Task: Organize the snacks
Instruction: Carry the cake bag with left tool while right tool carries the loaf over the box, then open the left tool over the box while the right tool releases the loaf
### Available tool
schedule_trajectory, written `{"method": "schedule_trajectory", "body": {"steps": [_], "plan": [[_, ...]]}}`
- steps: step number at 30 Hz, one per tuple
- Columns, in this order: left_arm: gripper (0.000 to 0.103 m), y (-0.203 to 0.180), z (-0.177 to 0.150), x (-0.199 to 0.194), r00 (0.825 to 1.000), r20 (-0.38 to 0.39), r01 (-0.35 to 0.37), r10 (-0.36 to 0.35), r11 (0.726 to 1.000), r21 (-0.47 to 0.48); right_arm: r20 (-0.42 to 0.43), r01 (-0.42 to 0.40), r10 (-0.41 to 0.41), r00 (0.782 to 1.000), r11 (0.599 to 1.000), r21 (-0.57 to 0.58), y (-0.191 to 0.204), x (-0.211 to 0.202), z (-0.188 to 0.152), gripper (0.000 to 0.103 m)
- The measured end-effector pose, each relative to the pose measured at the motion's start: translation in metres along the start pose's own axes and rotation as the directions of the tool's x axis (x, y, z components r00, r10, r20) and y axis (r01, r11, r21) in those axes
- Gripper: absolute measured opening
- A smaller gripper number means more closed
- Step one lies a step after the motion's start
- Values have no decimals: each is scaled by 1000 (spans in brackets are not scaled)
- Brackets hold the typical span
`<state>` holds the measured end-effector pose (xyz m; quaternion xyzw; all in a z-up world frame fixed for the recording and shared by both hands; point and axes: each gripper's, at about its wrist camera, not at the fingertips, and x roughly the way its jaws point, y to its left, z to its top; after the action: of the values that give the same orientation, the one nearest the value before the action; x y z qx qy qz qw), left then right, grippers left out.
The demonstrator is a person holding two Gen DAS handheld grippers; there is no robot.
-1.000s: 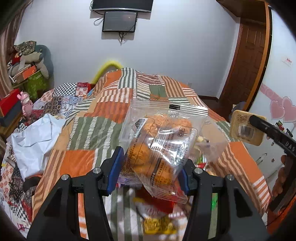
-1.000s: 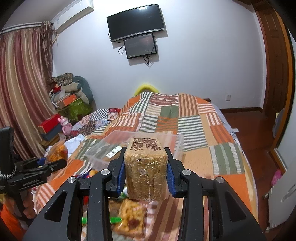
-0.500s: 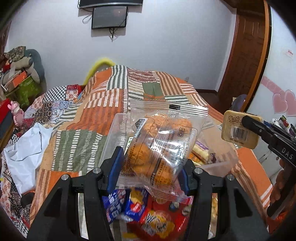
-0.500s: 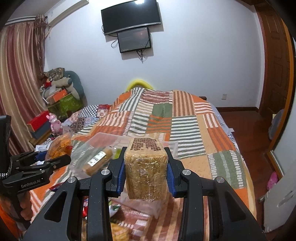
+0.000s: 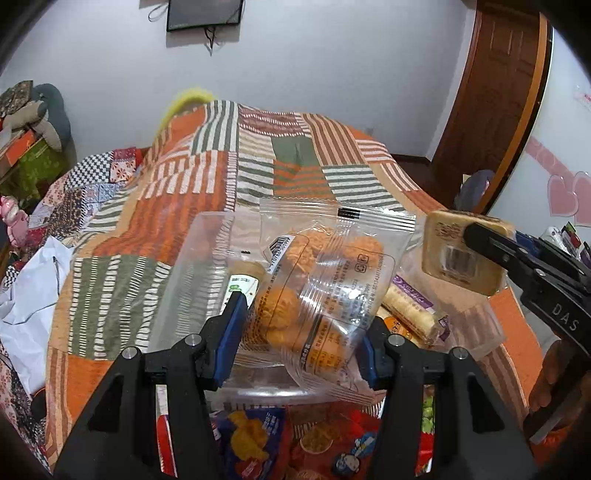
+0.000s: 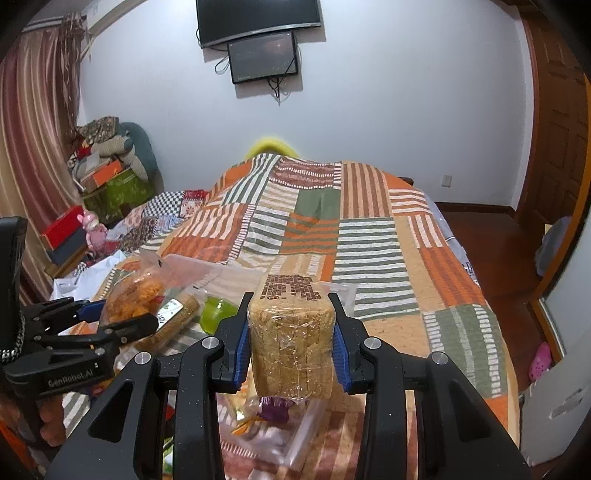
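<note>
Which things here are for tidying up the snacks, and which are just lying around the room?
For the job:
left gripper holding the bag of orange puffs
right gripper holding the wrapped biscuit block
clear plastic bin
loose snack packets

Just lying about:
patchwork quilt
wall TV
pink toy

A home bedroom: a bed under a patchwork quilt (image 6: pixel 332 229) of orange, green and white stripes fills the middle. On the far white wall hangs a television (image 6: pixel 258 18) above a smaller screen (image 6: pixel 263 57). Striped curtains (image 6: pixel 33 147) hang at left, stuffed toys and boxes (image 6: pixel 110 158) are piled in the far left corner, and a wooden door (image 5: pixel 491 96) stands at right.
</note>
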<state>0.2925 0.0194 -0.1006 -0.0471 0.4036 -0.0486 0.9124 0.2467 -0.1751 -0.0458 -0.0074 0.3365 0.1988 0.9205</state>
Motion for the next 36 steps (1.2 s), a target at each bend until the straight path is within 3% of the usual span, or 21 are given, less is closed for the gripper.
{"method": "schedule_trajectory", "body": {"steps": [6, 11, 19, 21, 23, 28, 32, 36], "plan": [[54, 2, 3, 13, 999, -34, 19, -20, 1000, -16, -23, 28, -29, 999, 999, -44, 2, 13, 2, 33], [54, -4, 5, 12, 1000, 4, -18, 18, 1000, 6, -51, 4, -4, 999, 1000, -3, 1, 25, 1, 33], [54, -3, 0, 11, 1000, -22, -11, 11, 1000, -4, -84, 41, -45, 995, 998, -53, 7, 30, -3, 36], [56, -2, -2, 6, 1000, -21, -13, 13, 1000, -8, -70, 54, -58, 996, 997, -61, 8, 24, -1, 36], [67, 0, -4, 0, 1000, -17, -12, 12, 1000, -15, -56, 35, -38, 998, 998, -55, 7, 16, 1, 37], [70, 4, -12, -20, 1000, 5, -27, 27, 1000, -14, -27, 23, -26, 999, 997, -80, 15, -5, 3, 42], [79, 5, -20, -39, 999, 24, -33, 33, 999, -15, -11, 0, -1, 1000, 997, -80, 18, -22, -1, 53], [81, 9, -31, -64, 999, 36, -30, 31, 999, -25, 2, -24, 24, 1000, 997, -78, 20, -43, -7, 55]]}}
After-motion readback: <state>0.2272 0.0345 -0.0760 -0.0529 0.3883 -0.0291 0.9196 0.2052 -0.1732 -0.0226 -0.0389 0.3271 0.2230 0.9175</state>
